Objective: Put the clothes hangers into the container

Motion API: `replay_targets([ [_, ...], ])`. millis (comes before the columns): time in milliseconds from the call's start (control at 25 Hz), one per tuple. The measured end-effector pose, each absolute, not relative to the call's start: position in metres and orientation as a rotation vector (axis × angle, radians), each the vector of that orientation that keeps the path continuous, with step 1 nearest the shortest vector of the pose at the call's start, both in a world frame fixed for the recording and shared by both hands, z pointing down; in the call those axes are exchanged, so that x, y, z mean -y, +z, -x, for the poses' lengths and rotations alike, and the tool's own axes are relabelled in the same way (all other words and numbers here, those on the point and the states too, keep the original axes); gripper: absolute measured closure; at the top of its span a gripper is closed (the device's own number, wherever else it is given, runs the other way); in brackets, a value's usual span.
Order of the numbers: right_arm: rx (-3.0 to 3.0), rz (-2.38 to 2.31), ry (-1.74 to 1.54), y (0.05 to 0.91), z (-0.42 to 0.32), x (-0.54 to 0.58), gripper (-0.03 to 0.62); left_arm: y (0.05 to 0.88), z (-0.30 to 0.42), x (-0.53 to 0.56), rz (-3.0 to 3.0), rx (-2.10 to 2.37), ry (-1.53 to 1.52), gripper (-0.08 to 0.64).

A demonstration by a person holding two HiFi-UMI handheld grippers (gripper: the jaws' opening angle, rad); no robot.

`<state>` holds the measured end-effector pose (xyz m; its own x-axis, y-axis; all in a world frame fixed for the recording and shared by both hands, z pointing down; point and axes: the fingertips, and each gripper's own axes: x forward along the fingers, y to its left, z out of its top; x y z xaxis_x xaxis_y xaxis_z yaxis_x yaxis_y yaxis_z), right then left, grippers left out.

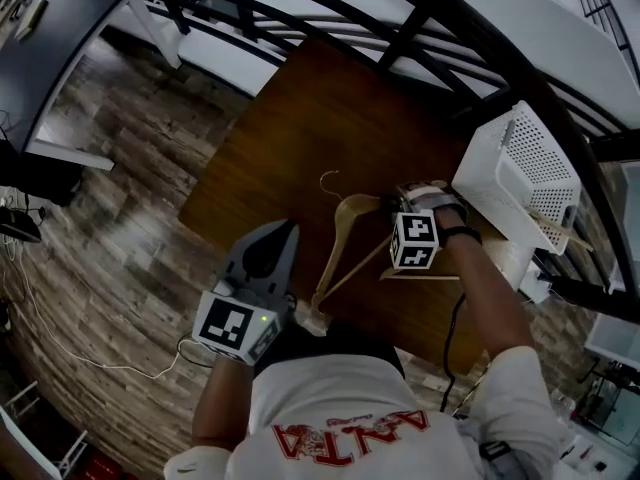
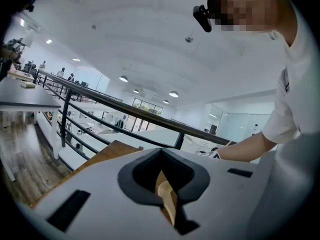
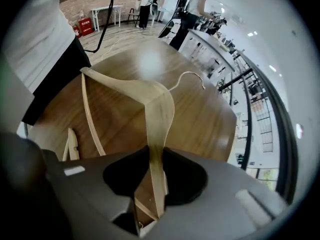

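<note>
A person in a white shirt is working two handheld grippers over a brown wooden table (image 1: 330, 118) beside a black railing (image 1: 420, 18). The right gripper (image 3: 155, 184) is pointing steeply down, and its claw is pinching one arm of a pale wooden clothes hanger (image 1: 335, 253). That arm is running straight through the slit between the jaws. The rest of the hanger is lying out over the tabletop in front of the person, its thin metal hook (image 1: 328, 183) curling towards the far side of the table.

The left gripper (image 2: 161, 184) is pointing almost level near the table's front edge, just beside the hanger's lower end. Its claw is pressed in on a pale strip of wood (image 2: 169, 206); which part of a hanger this is cannot be told.

A white perforated container (image 1: 540, 163) is sitting tilted at the table's right edge, close to the right gripper, with pale wooden ends (image 1: 565, 233) poking out of its open side. Another light wooden bar (image 1: 430, 276) is lying on the table just under the right hand.
</note>
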<state>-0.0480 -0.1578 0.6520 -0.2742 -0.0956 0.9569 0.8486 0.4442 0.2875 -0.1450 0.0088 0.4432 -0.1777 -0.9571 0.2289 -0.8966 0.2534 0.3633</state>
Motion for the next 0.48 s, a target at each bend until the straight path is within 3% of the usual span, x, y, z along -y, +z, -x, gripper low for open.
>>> replay_targets([
  [480,1.958,-0.043,-0.896,0.529,0.002,0.182,0.505,0.383,0.103,0.014,-1.935,2.068,-0.151,0.552],
])
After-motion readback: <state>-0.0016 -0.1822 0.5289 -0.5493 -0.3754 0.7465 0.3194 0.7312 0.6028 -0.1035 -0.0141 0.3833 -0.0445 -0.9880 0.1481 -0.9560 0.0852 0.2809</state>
